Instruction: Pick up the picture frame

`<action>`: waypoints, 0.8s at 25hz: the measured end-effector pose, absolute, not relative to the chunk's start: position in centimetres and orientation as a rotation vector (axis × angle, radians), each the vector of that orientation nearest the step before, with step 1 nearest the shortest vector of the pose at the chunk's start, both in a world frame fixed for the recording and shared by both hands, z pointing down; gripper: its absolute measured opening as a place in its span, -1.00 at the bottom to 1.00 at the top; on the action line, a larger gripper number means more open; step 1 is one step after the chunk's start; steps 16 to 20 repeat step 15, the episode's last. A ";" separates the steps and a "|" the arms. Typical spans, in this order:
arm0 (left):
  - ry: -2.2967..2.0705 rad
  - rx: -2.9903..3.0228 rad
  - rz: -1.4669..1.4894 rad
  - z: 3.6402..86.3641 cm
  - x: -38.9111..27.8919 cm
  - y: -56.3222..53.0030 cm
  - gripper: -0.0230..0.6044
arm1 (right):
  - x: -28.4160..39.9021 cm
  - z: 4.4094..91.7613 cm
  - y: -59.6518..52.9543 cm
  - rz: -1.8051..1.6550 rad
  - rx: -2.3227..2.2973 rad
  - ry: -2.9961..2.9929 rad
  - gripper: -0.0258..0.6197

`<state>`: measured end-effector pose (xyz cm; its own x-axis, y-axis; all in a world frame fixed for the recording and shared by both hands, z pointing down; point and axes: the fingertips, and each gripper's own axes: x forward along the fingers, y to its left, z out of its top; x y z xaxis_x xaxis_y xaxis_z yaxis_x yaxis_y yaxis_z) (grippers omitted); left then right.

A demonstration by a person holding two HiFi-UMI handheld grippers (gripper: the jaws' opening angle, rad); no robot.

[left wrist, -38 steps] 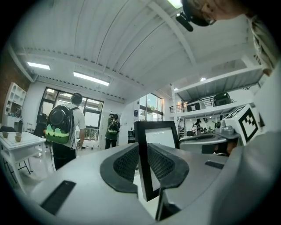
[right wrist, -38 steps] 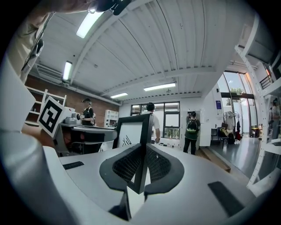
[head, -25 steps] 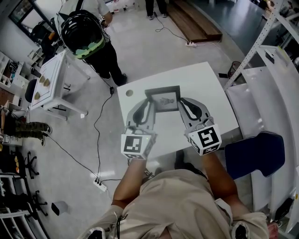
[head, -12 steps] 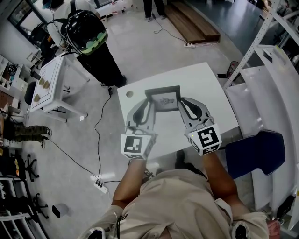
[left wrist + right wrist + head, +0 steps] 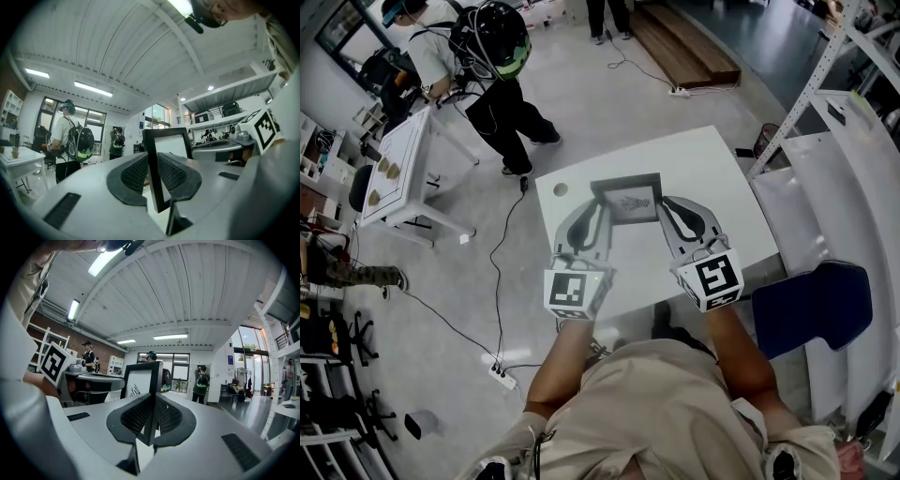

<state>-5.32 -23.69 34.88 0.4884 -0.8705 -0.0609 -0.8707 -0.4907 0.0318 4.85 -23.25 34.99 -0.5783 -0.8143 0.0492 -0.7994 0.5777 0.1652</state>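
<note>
**A:** Where does the picture frame [image 5: 625, 200] sit on the table [image 5: 712, 178]?

**B:** Near the table's middle, a little toward its far edge, with its face turned to the person. I can't tell whether its bottom rests on the table or has cleared it.

**A:** And the tools?

**B:** The left gripper [image 5: 595, 211] is clamped on the frame's left side bar. Its own view shows the bar squeezed between the ribbed pads [image 5: 136, 174]. The right gripper [image 5: 667, 208] is clamped the same way on the right side bar. Both point level, reaching in over the table's near half.

**A:** Which hand is nearer?

**B:** Neither. The frame stands squarely between them, its width running from one gripper to the other and its side bars upright.

**A:** What does the lift turn on?

**B:** I'd say both hands rising together, at the same rate. If one leads, the frame would likely tilt or twist in those thin-edge grips.
</note>
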 end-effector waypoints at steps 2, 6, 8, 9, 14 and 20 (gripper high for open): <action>1.584 -2.709 0.106 35.0 -5.2 -23.8 -0.73 | 4.9 35.0 -23.4 -0.188 1.378 -2.681 -0.79; 1.583 -2.713 0.102 35.2 -5.2 -23.9 -0.73 | 5.0 35.3 -23.4 -0.184 1.378 -2.674 -0.79; 1.581 -2.715 0.099 35.4 -5.1 -23.9 -0.73 | 5.1 35.5 -23.4 -0.182 1.378 -2.671 -0.79; 1.581 -2.716 0.098 35.5 -5.0 -23.9 -0.73 | 5.2 35.5 -23.5 -0.182 1.378 -2.671 -0.79; 1.585 -2.719 0.100 35.4 -4.9 -24.2 -0.73 | 5.3 35.3 -23.7 -0.182 1.381 -2.672 -0.79; 1.585 -2.719 0.102 35.3 -4.9 -24.3 -0.73 | 5.3 35.2 -23.7 -0.181 1.383 -2.672 -0.79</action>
